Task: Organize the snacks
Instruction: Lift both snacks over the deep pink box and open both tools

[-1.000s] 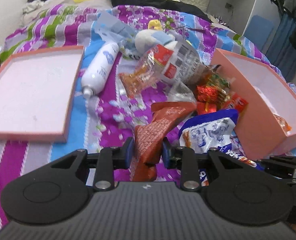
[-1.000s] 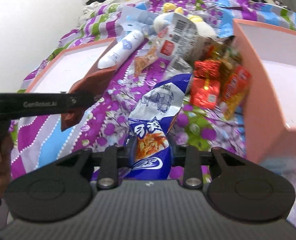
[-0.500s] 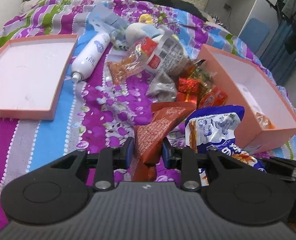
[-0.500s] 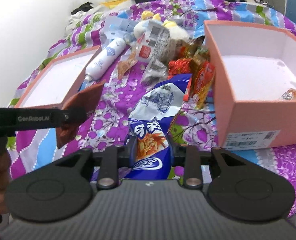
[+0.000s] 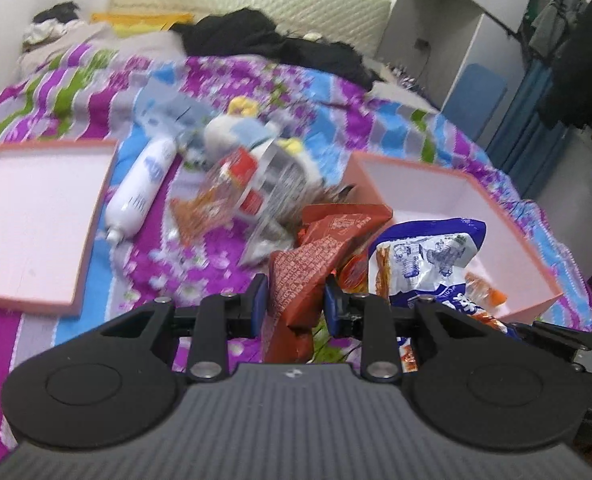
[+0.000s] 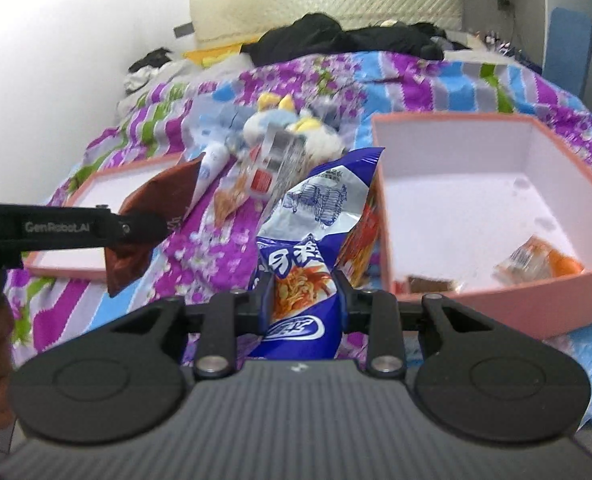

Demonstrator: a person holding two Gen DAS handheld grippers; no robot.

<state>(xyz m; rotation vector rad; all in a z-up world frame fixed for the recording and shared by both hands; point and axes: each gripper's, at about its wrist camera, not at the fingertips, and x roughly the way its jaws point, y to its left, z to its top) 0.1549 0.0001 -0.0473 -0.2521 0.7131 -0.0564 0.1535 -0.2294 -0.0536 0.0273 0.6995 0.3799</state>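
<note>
Between both sets of jaws, a snack packet each, carried clear of the bed.

Left hand-held gripper (image 5: 291, 306) is clamped on the red-brown packet (image 5: 316, 252); right hand-held gripper (image 6: 304, 302) pinches the blue-and-white packet (image 6: 316, 220). Looks like the carry step: both packets are up off the bedspread (image 5: 223, 240). Just ahead and right of the right hand-held gripper sits the open pink box (image 6: 568, 280), a couple of snacks already inside. Next move, I'd say: bring each packet over that rim, then release. The loose pile (image 5: 251, 176) waits further ahead.
</note>
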